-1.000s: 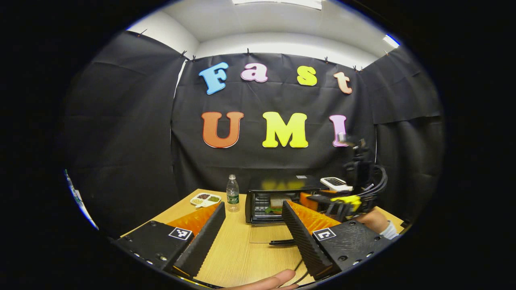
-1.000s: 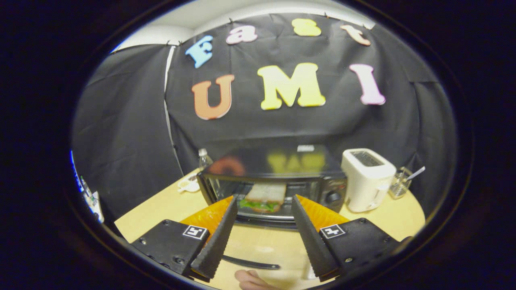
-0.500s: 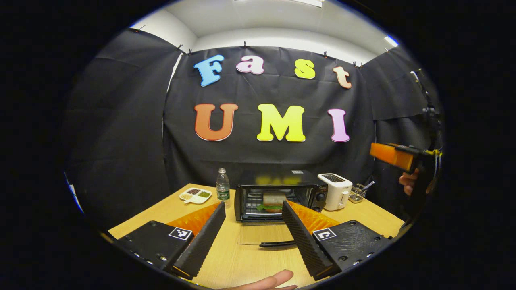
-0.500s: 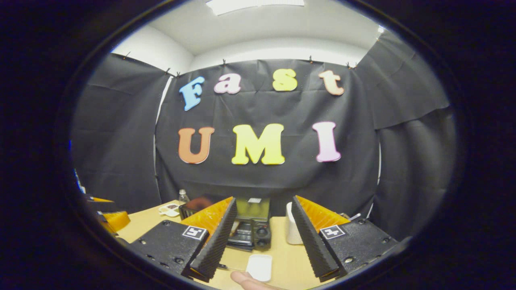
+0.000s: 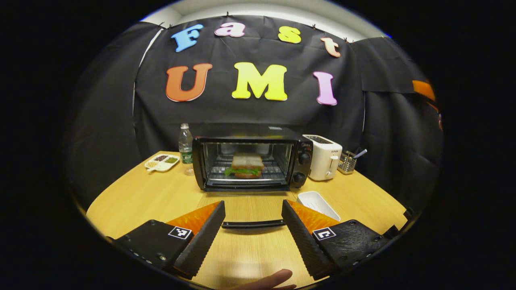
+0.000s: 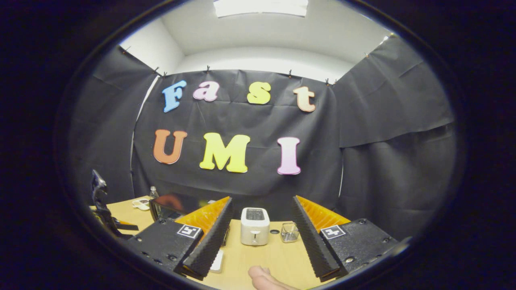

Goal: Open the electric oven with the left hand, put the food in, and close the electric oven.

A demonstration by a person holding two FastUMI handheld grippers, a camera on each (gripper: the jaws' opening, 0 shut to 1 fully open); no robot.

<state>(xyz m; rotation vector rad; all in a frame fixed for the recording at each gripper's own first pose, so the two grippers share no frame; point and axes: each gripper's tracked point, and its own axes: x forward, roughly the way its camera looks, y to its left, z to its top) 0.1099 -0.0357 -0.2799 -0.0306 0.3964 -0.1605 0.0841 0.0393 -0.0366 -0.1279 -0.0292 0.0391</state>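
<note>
A: Oven [image 5: 252, 163] open, door [image 5: 250, 209] folded flat onto the bench [image 5: 133, 197] — step 1 looks done.

B: And the food?

A: Sandwich [image 5: 246, 166] already inside, on the rack, about mid-cavity. Step 2 looks done too. Empty white tray [image 5: 318, 203] on the bench just right of the door, near the oven's front corner.

B: So only the closing left?

A: Looks that way — 1 of 3 steps outstanding. Door handle [image 5: 253, 224] lying right between the left claw's fingers, at the near edge of the door.

B: State of the left claw [image 5: 253, 217]?

A: Spread wide, holding nothing. Fingers either side of the handle, not clearly touching it — hard to say whether above it or level with it.

B: And the right claw [image 6: 262, 219]?

A: Also spread apart and empty. Lifted and aimed off toward the toaster [image 6: 254, 225] and the glass cup [image 6: 289, 232], well clear of the oven's mouth. In the left gripper view, just a sliver of it at the far right edge.

B: Anything in the way of shutting the door?

A: Nothing visible on the door itself. Bottle [image 5: 186, 148] and snack dish [image 5: 162, 162] off to the oven's left, apart from the swing. Next move, at a guess: get under or onto the handle and swing the door up until shut.
</note>
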